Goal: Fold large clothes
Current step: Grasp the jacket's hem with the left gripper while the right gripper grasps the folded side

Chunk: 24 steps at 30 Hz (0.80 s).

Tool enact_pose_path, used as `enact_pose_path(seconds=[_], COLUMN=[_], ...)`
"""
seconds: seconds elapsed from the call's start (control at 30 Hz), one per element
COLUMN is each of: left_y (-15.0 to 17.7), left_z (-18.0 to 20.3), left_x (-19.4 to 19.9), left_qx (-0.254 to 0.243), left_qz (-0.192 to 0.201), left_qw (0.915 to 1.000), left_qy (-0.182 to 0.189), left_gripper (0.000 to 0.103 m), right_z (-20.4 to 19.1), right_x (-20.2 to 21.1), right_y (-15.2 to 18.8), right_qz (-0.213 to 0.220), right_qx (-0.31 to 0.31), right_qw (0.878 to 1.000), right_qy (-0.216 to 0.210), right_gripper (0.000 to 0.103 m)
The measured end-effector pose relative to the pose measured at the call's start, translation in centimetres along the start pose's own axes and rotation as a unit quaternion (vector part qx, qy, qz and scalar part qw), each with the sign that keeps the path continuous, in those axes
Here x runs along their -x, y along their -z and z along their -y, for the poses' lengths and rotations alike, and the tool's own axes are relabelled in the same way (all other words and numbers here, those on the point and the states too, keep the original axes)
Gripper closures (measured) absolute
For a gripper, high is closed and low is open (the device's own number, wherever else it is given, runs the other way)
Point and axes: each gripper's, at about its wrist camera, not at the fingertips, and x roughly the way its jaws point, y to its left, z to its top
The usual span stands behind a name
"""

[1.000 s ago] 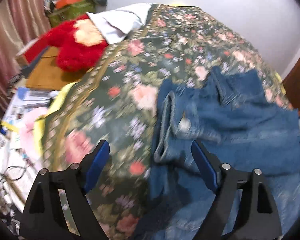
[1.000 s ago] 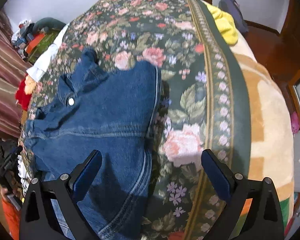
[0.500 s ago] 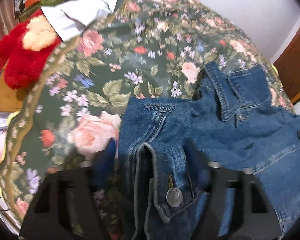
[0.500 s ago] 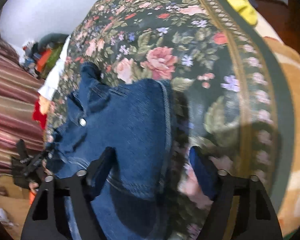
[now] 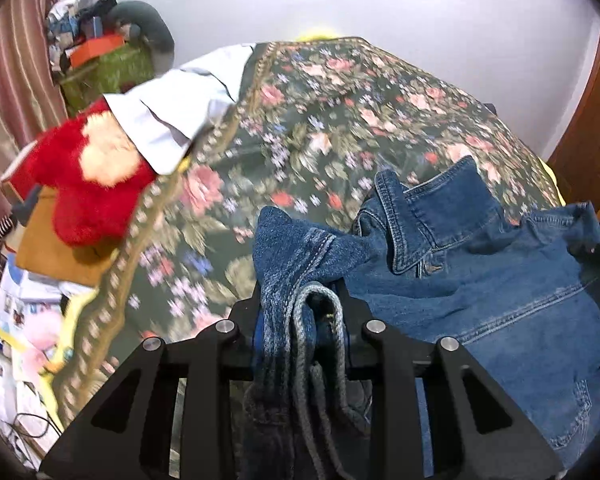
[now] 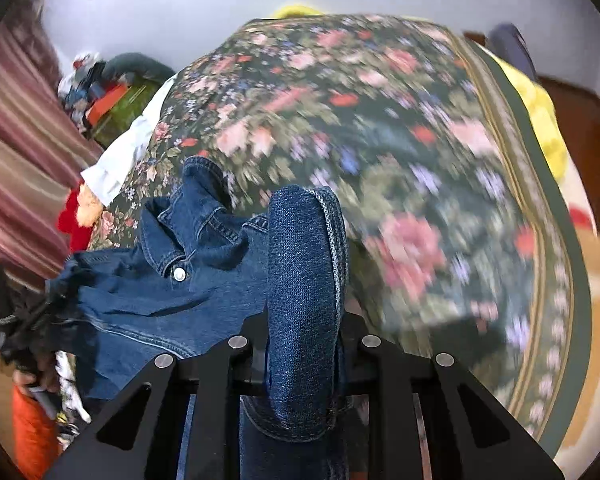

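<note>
Blue denim jacket lies rumpled, collar up, on floral bedspread.

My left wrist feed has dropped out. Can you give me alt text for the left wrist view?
The left gripper is closing on a bunched edge of the denim jacket, which lies collar up on the floral bedspread. A red plush toy sits at the bed's left edge.

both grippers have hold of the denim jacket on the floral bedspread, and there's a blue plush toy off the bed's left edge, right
Not quite: the plush toy is red, not blue, as the left wrist view shows. The rest holds: the left gripper and right gripper each pinch the denim jacket on the floral bedspread.
</note>
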Motion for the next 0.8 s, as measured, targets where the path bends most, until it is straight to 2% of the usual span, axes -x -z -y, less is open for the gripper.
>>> enact_pose_path(seconds=[0.07,0.2,0.27,0.33,0.37,0.43,0.47,0.53,0.6,0.8], left_y=[-0.4,-0.4,0.2,1.2,1.3,1.5,1.6,1.6,1.5,1.0], left_z=[-0.7,-3.4,-4.8,-5.3,-5.3,-5.1,-5.0,-4.8,-4.8,-3.5], left_x=[-0.7,-3.9,-5.7,-6.7,-6.7,-6.7,-6.7,-6.7,-6.6,-4.2], left_qx=[0.003,0.038,0.062,0.074,0.072,0.064,0.058,0.050,0.048,0.025], left_qz=[-0.004,-0.039,-0.060,-0.064,-0.060,-0.054,-0.053,-0.053,-0.057,-0.044], left_qw=[0.9999,0.9978,0.9957,0.9947,0.9951,0.9959,0.9962,0.9965,0.9964,0.9974], left_qy=[-0.015,-0.038,-0.034,-0.032,-0.031,-0.034,-0.037,-0.039,-0.039,-0.052], left_gripper=[0.075,0.073,0.070,0.069,0.067,0.065,0.065,0.064,0.063,0.060], right_z=[-0.9,-2.1,-2.2,-1.8,-1.5,-0.8,-0.6,-0.1,0.4,0.9], right_x=[-0.7,-3.2,-5.1,-6.3,-6.8,-7.3,-7.3,-6.9,-6.3,-2.0], right_y=[-1.5,-3.0,-3.2,-2.9,-2.7,-2.3,-2.2,-1.9,-1.7,-1.2], right_qz=[0.006,0.001,-0.014,-0.028,-0.036,-0.037,-0.034,-0.028,-0.020,-0.002], right_qx=[0.016,0.042,0.054,0.057,0.058,0.063,0.066,0.074,0.079,0.068], right_qw=[1.000,0.998,0.997,0.996,0.996,0.994,0.994,0.992,0.988,0.987], right_qy=[0.010,0.040,0.057,0.061,0.065,0.080,0.083,0.097,0.132,0.143], right_gripper=[0.084,0.084,0.084,0.081,0.078,0.057,0.052,0.026,0.008,0.007])
